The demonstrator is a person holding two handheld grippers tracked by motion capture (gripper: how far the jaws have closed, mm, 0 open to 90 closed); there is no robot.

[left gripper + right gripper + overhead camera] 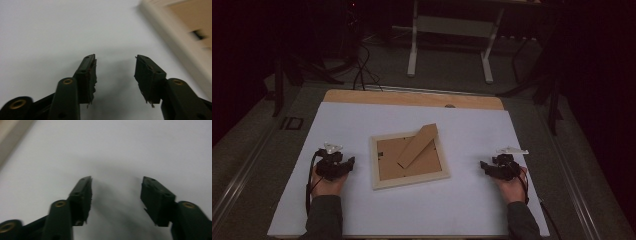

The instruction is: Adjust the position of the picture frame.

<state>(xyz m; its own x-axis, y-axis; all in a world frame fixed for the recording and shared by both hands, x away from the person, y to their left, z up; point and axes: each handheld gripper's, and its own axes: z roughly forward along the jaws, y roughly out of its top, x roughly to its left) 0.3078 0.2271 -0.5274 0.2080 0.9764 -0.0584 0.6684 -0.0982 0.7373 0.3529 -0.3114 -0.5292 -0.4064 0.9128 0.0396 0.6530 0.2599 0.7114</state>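
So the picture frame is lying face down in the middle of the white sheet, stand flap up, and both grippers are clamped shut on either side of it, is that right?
Not quite: the grippers are open, not shut. The left gripper and right gripper each show a wide gap between their jaws in their own gripper views. The rest holds: the picture frame lies face down mid-sheet on the white sheet, stand flap up, a gripper on each side.

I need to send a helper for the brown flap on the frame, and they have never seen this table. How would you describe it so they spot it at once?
Start at the white sheet that covers the table, and find the pale wooden picture frame lying face down at its centre, between the two hands. The flap is the brown stand that runs from the middle of the frame's backing up past its top edge, darker than the pale rim.
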